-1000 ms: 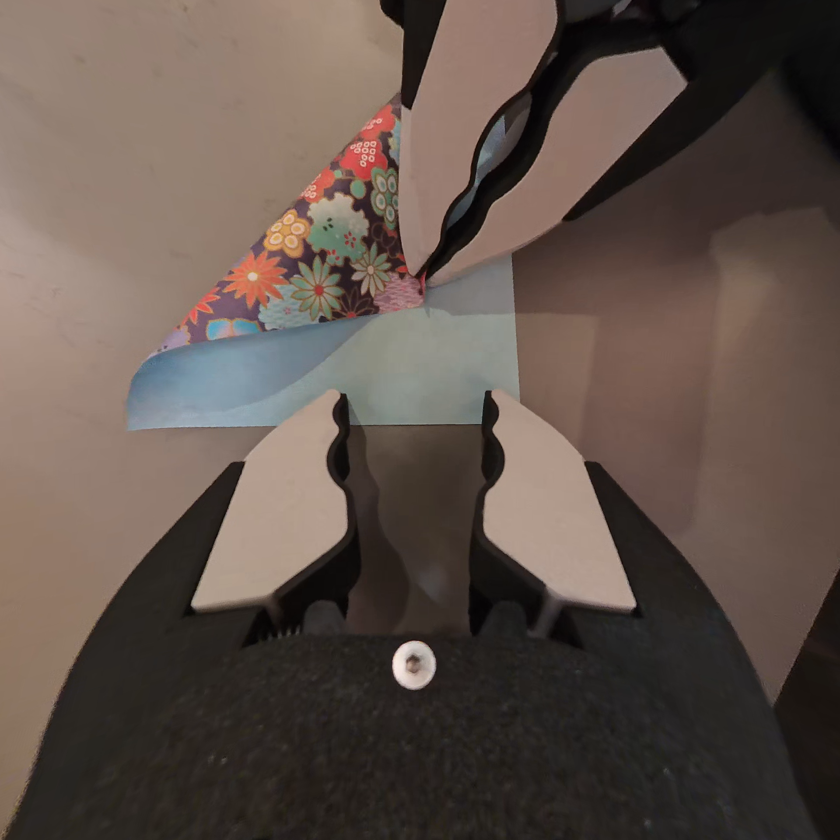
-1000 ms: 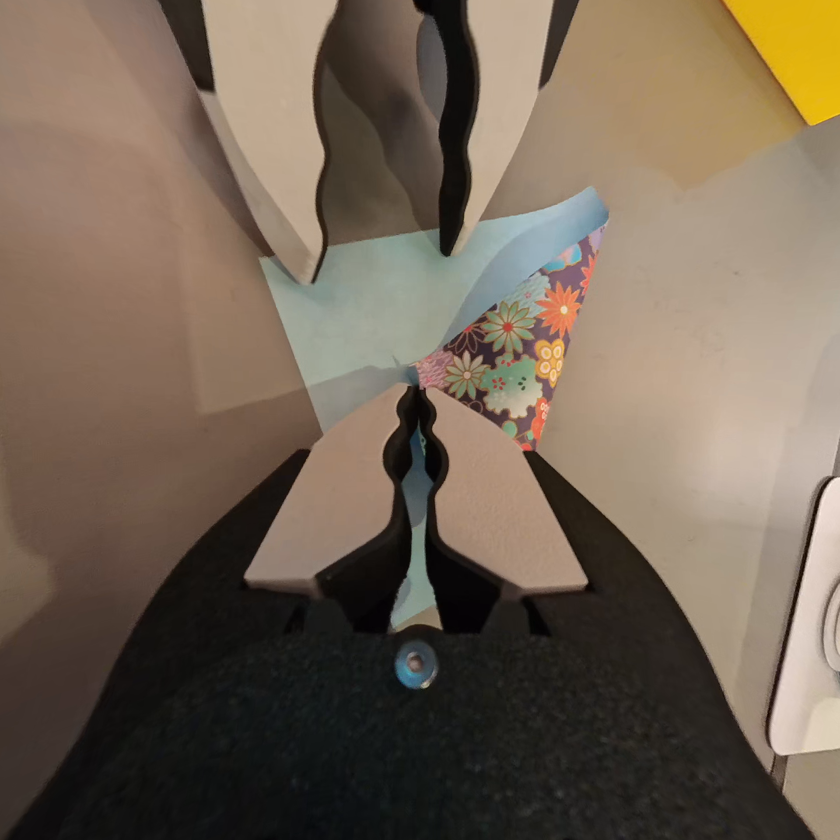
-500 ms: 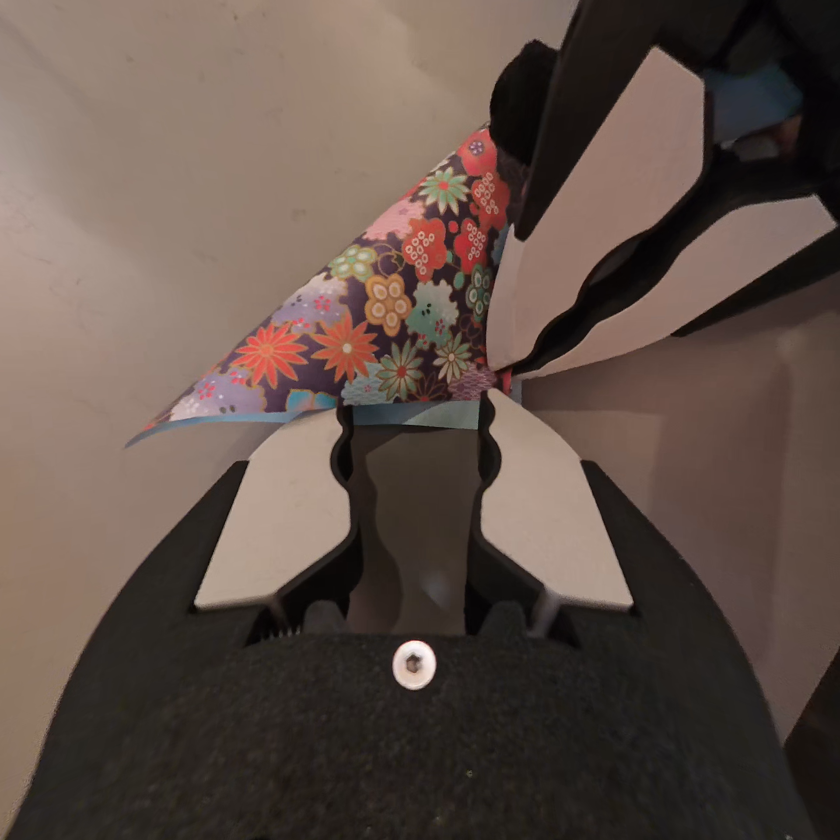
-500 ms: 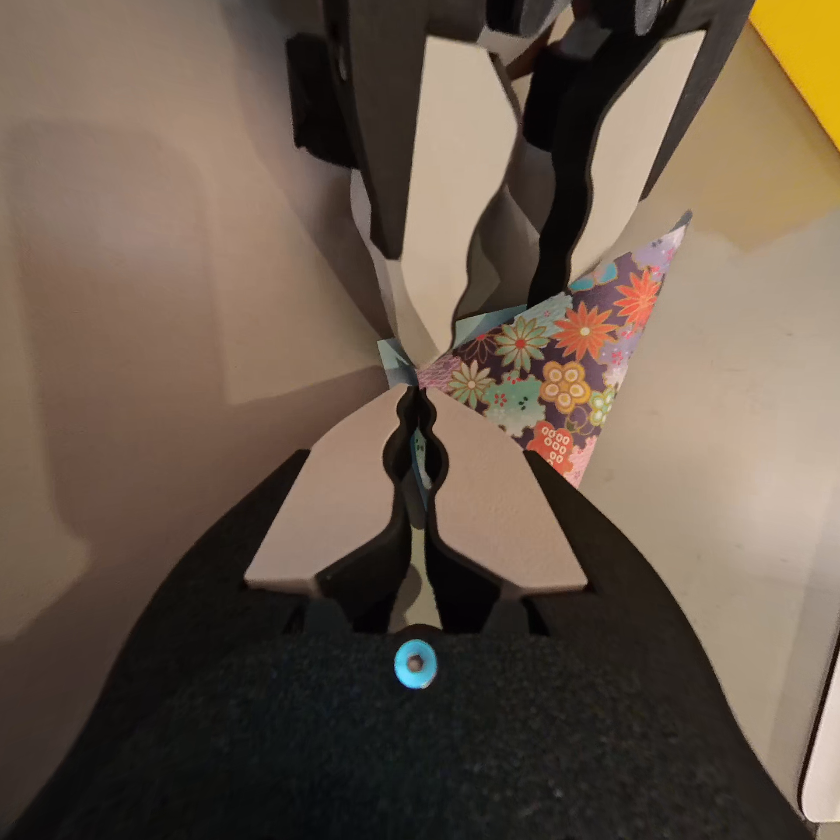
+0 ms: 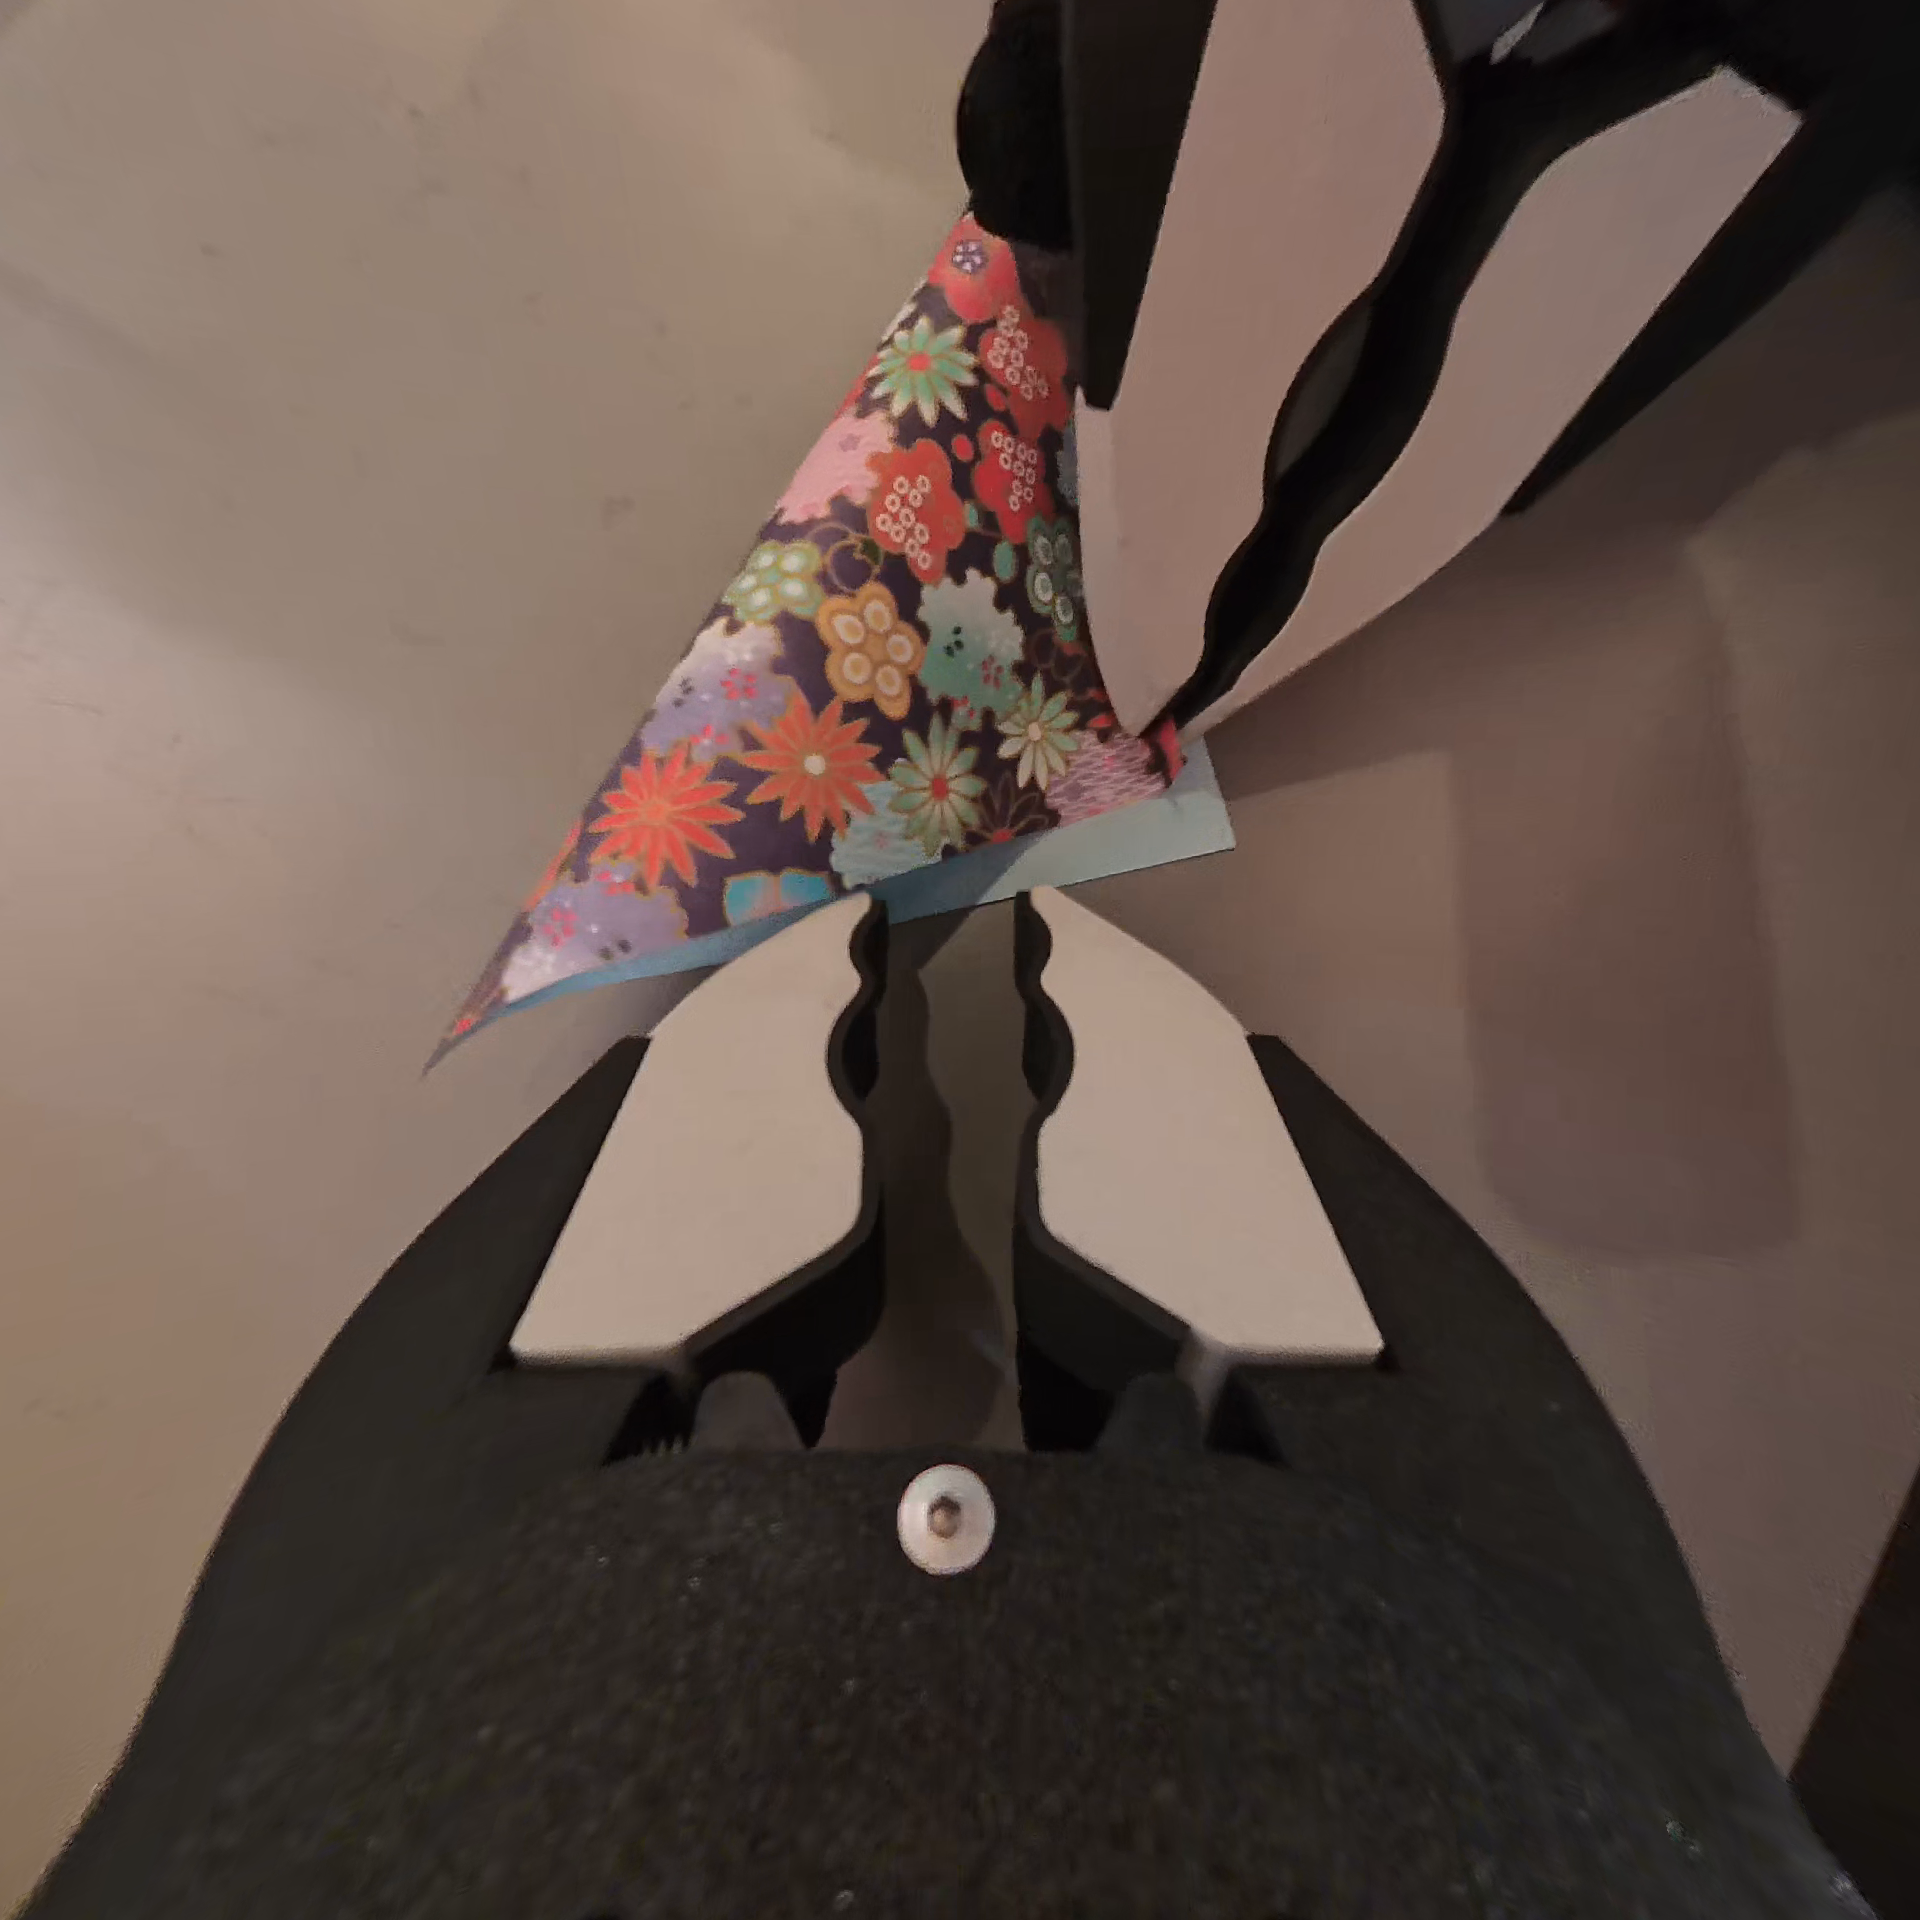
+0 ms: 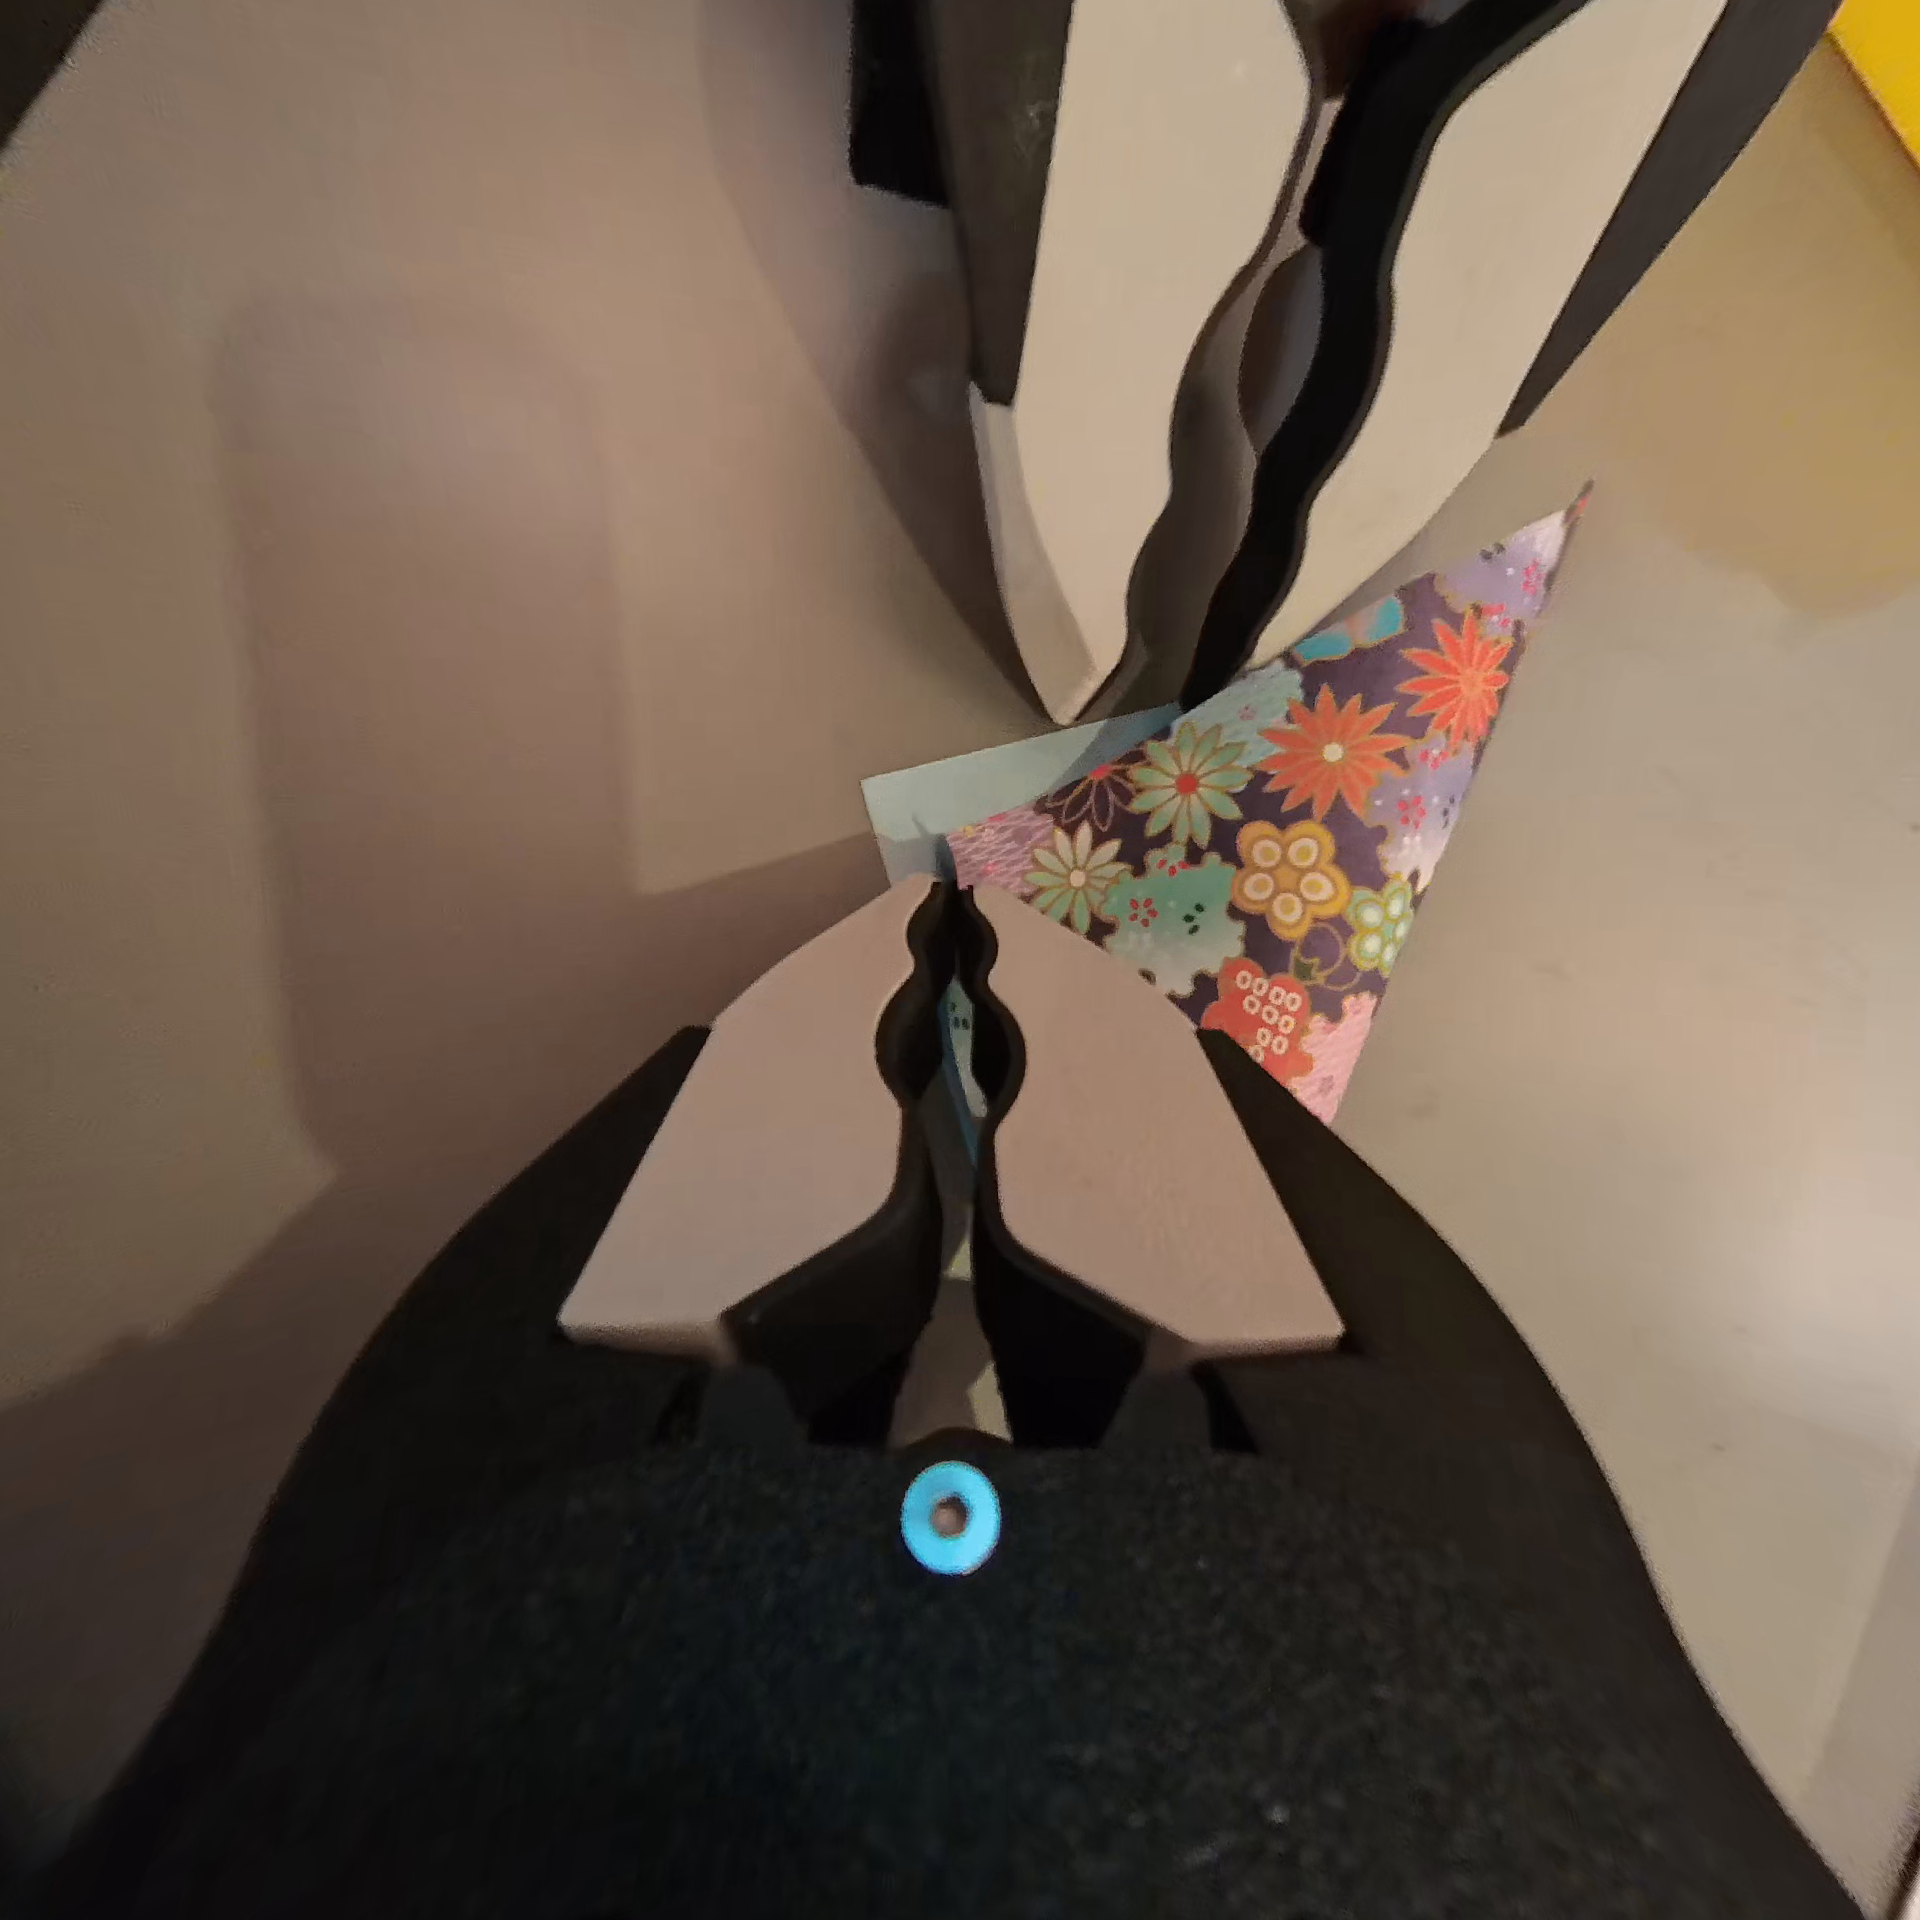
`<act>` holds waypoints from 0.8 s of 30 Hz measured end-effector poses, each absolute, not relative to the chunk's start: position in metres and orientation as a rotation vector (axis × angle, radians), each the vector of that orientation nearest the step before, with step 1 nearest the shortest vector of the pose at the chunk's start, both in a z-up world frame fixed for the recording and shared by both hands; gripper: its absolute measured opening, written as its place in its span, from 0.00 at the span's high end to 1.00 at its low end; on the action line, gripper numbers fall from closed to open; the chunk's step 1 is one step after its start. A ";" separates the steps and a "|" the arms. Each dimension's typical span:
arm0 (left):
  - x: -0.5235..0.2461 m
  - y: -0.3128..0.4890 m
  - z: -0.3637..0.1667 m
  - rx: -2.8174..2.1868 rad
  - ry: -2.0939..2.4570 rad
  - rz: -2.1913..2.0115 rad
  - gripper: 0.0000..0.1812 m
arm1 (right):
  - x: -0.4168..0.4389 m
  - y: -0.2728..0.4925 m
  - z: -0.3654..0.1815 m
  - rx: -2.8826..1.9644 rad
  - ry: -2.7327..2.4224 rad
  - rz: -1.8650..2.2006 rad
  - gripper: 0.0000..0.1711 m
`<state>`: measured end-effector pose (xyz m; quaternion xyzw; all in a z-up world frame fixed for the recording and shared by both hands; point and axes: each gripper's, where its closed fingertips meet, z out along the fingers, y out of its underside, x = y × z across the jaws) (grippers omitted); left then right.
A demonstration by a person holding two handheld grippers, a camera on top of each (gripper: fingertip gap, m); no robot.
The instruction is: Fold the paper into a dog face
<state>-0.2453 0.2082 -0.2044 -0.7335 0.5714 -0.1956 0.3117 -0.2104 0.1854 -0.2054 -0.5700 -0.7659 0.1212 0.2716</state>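
The paper is floral on one side and light blue on the other, and lies on the beige table. Its floral flap is folded over, so only a blue strip shows. My right gripper is shut on the flap's corner and holds it low over the blue corner; it also shows in the left wrist view. My left gripper is open with a narrow gap, its tips at the paper's near edge. In the right wrist view the left gripper points down at the blue edge.
A yellow object sits at the far right corner of the right wrist view. A dark edge runs along the lower right of the left wrist view. The beige table surrounds the paper. Some 5 cm of space lies between my two pairs of fingers.
My right gripper has carried the held corner across toward the left gripper, so the floral flap now covers most of the blue side. The left jaws have narrowed.
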 end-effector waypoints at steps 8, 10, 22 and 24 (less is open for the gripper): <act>-0.236 0.209 -0.205 -1.923 1.535 -0.500 1.00 | -0.206 0.188 -0.206 -1.553 -2.061 0.355 1.00; -0.236 0.209 -0.206 -1.925 1.531 -0.489 1.00 | -0.206 0.188 -0.206 -1.553 -2.054 0.359 1.00; -0.234 0.207 -0.206 -1.956 1.486 -0.479 1.00 | -0.211 0.182 -0.201 -1.500 -2.061 0.320 1.00; -0.234 0.207 -0.206 -1.957 1.485 -0.482 1.00 | -0.212 0.182 -0.203 -1.493 -2.075 0.310 1.00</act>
